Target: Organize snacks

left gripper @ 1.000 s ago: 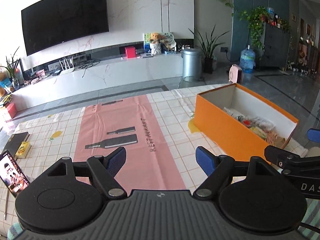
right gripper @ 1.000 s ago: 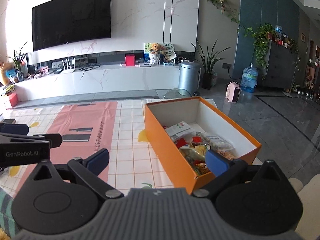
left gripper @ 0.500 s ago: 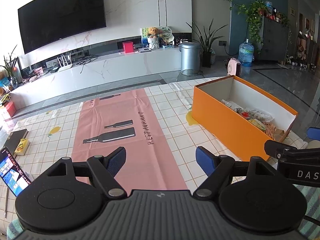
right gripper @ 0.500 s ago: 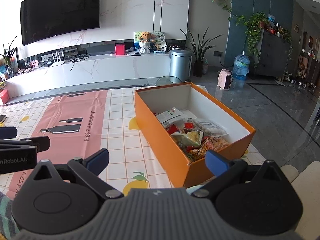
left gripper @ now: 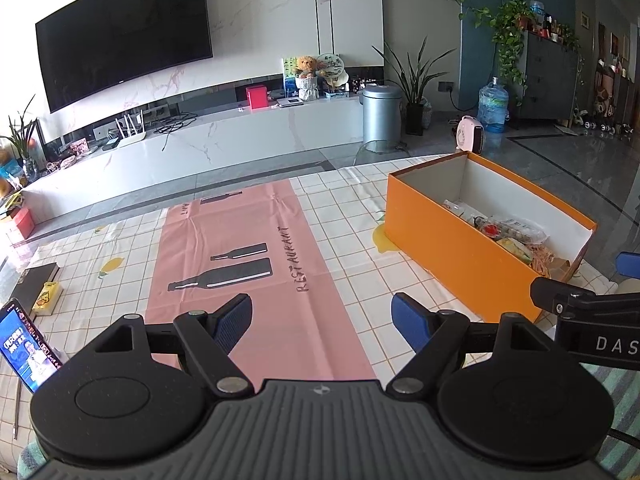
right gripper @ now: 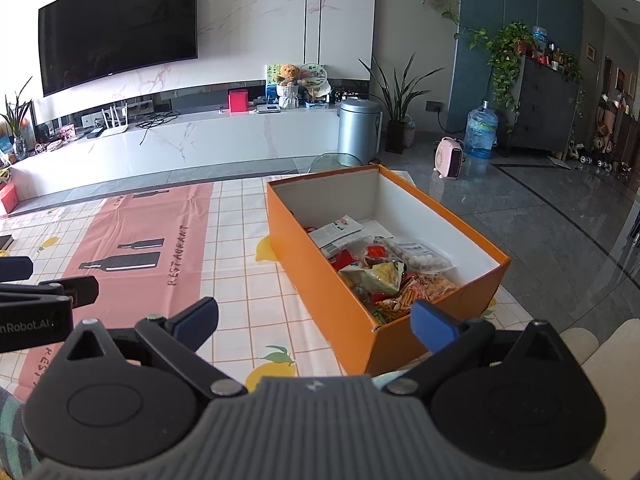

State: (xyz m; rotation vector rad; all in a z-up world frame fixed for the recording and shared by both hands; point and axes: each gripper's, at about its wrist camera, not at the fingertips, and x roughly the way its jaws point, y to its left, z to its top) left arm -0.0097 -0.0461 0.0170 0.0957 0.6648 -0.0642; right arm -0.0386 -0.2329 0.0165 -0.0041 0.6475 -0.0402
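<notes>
At the lower left of the left wrist view, the phone is cut by the frame edge. The orange box's near wall hides most snacks; their labels are unreadable.

A pink paper runner printed with black bottles lies on the checked tablecloth. At the cloth's left edge a lit phone stands tilted, near a small yellow packet

My right gripper hung wide apart and empty before the open orange cardboard box holding heaped snack packets.
</notes>
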